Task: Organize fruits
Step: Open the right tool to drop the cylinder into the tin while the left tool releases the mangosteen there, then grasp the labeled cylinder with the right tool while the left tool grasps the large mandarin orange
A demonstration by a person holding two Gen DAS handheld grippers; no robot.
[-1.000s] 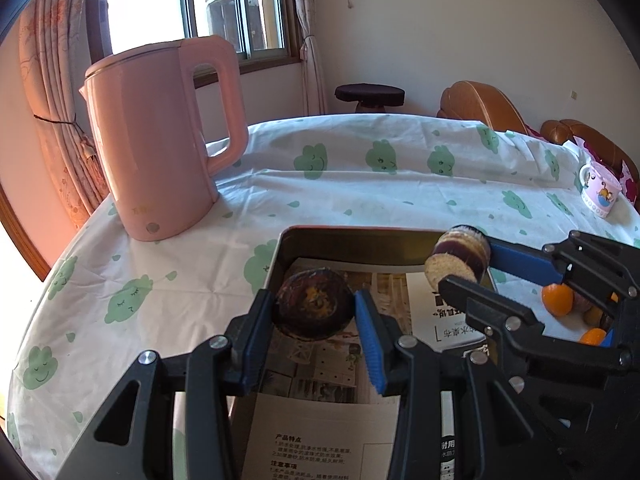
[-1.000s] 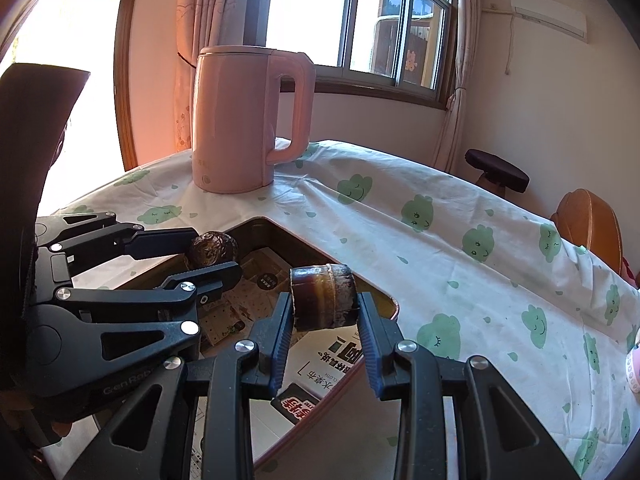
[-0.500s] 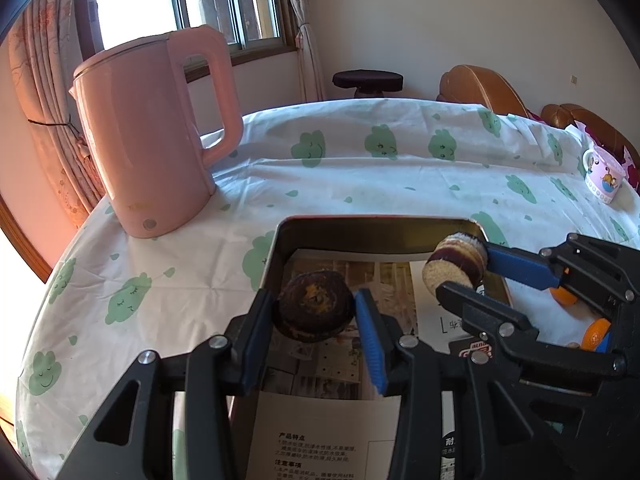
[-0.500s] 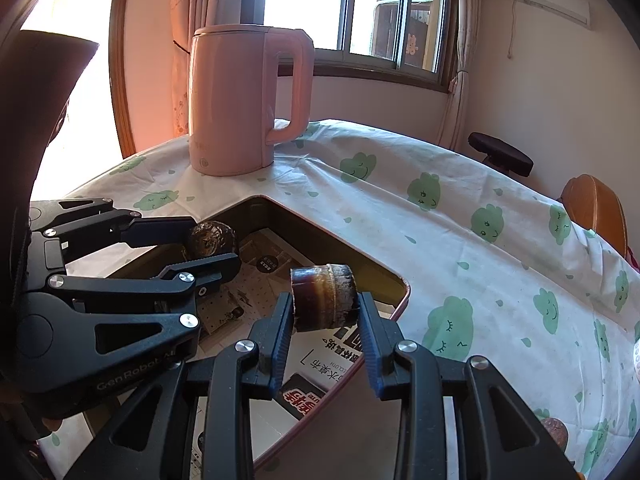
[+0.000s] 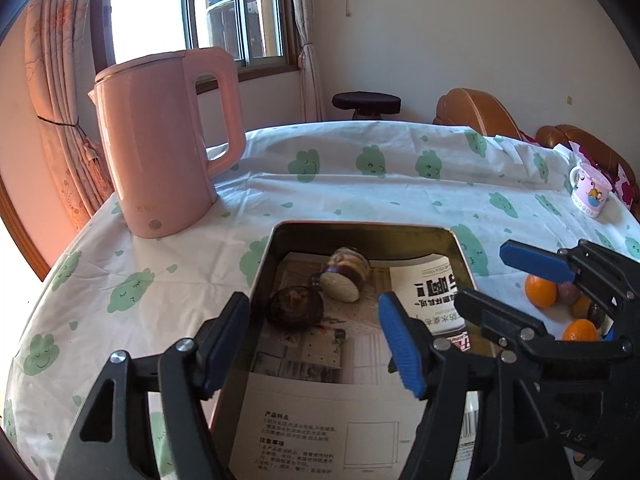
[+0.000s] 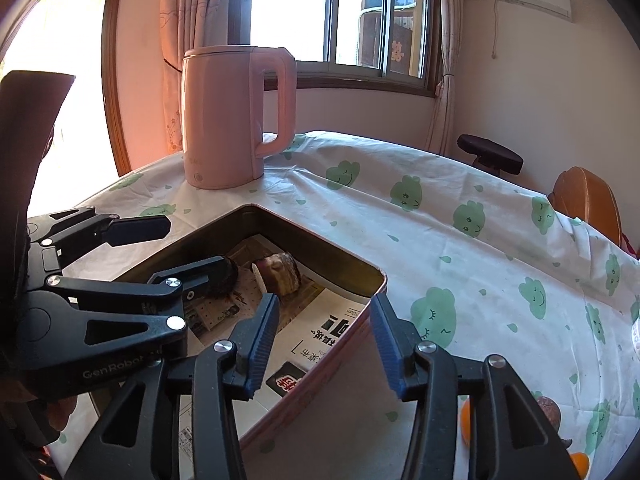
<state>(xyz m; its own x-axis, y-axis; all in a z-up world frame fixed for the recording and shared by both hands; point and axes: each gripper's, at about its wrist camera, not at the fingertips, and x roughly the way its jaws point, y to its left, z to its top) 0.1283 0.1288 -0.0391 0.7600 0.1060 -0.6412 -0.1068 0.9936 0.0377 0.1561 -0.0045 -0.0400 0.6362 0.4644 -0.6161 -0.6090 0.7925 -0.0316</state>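
Inside tray [image 5: 264,264]: round dark fruit [image 5: 295,307] and cut fruit [image 5: 345,279] now lie on paper lining, side by side, both released since a second ago. Left tool [image 5: 314,332] jaws opening, nothing between them. Right tool [image 6: 323,330] jaws opening over tray rim, empty. Beside tray: oranges [image 5: 541,291] on bench [image 5: 360,196].

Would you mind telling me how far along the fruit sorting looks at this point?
Done: two dark fruits, a round one and a cut one, lie in the paper-lined tin. In hand: nothing; the left gripper and right gripper are opening, empty. Left: oranges and other fruit on the tablecloth beside the tin.
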